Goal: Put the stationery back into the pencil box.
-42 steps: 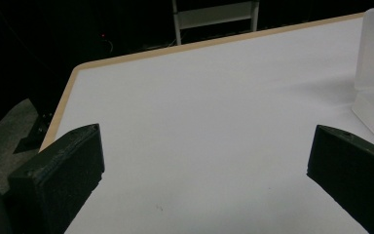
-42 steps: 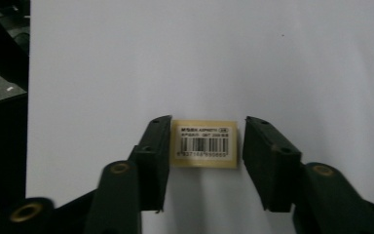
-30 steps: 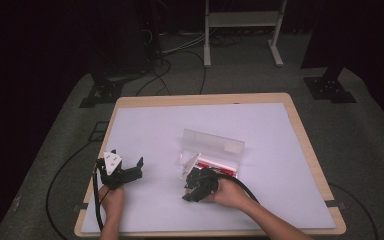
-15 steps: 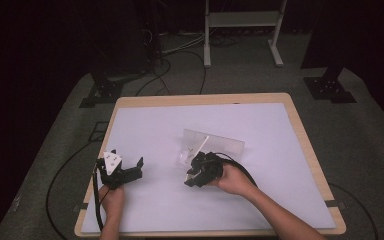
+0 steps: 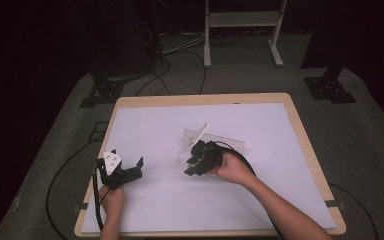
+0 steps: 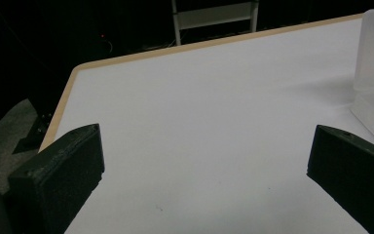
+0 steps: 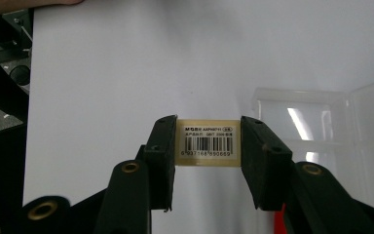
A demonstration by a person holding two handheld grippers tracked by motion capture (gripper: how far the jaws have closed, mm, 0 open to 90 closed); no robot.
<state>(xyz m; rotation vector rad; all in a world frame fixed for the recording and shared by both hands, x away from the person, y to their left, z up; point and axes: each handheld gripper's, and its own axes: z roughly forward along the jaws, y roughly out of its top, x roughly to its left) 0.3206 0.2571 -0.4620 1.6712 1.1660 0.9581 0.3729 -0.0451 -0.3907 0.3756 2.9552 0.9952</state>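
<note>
Eraser (image 7: pixel 208 142), barcode side up, is pinched in the right gripper (image 7: pixel 208 146), lifted at 9 o'clock of the open clear plastic case (image 7: pixel 316 122). Left gripper (image 6: pixel 199 180) sits wide open, empty. Looks like unpacking; next it needs setting down clear of the case.

clear glossy plastic box (image 7: pixel 321 122), matt cream eraser (image 7: pixel 208 142) w/ paper barcode label, smooth white table (image 5: pixel 280 150), wood edge.
</note>
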